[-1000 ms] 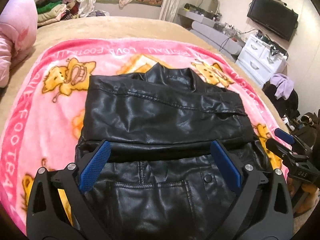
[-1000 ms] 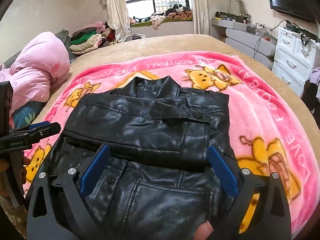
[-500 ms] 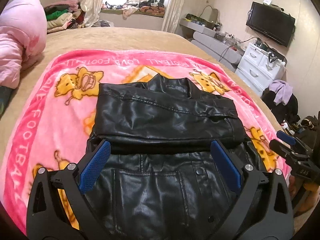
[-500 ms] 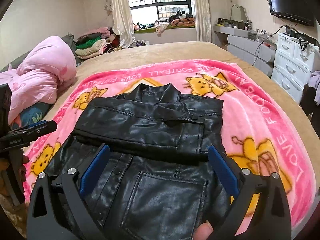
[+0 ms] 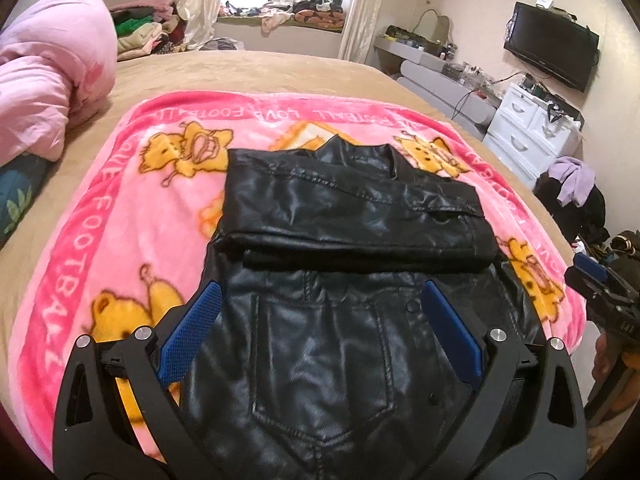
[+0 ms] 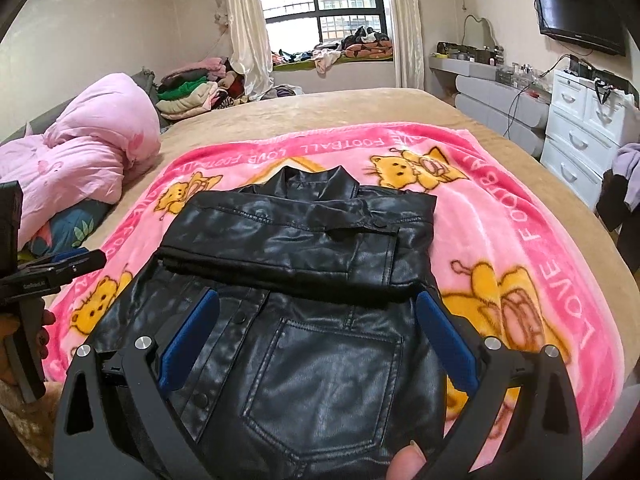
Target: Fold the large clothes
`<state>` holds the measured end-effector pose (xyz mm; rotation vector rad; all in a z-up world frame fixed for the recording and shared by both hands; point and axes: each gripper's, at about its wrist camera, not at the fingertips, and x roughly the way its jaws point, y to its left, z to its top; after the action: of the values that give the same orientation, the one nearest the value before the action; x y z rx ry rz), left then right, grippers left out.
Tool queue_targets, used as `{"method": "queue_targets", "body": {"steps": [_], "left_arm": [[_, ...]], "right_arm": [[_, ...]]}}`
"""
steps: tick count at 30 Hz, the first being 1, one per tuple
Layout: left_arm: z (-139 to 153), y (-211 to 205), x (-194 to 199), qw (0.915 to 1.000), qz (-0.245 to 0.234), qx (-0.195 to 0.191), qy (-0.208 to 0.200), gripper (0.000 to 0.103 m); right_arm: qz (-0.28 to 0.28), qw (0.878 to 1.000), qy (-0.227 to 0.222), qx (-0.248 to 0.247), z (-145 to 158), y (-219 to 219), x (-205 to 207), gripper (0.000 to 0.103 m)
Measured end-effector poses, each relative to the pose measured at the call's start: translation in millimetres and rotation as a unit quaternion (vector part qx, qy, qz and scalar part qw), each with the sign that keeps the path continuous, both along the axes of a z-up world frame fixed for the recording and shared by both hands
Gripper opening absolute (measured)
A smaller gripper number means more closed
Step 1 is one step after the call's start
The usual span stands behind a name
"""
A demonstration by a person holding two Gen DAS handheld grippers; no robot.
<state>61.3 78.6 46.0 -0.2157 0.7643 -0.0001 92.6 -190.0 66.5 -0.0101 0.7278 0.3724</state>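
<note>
Jacket point(image 5: 352, 280), black and leather-like, lies on the pink blanket point(image 5: 120, 216) spread over the bed point(image 5: 248, 72) in the left wrist view, its sleeves folded across the chest below the collar. Left claw point(image 5: 320, 332) hangs above the jacket's lower half, fingers spread wide, holding nothing. Right claw point(image 5: 596, 280) shows at the right edge, beside the blanket.

From the right wrist, the jacket point(image 6: 304, 300) sits mid-blanket point(image 6: 500, 216), its pocket point(image 6: 332, 376) nearest the camera. Right claw point(image 6: 316, 340) is spread over the hem, empty. Left claw point(image 6: 68, 260) hovers at the left, off the jacket. A pink quilt point(image 6: 88, 152) lies beyond it.
</note>
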Motion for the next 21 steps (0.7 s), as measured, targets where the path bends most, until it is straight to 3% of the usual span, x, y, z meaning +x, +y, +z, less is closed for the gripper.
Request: {"method": "queue_targets", "body": {"steps": [21], "left_arm": [[-48, 34, -56, 0.9958, 0.042, 0.019, 0.08, 0.094]], "right_arm": [[0.013, 1.0, 0.017, -0.02, -19, -18, -41, 0.098]]}}
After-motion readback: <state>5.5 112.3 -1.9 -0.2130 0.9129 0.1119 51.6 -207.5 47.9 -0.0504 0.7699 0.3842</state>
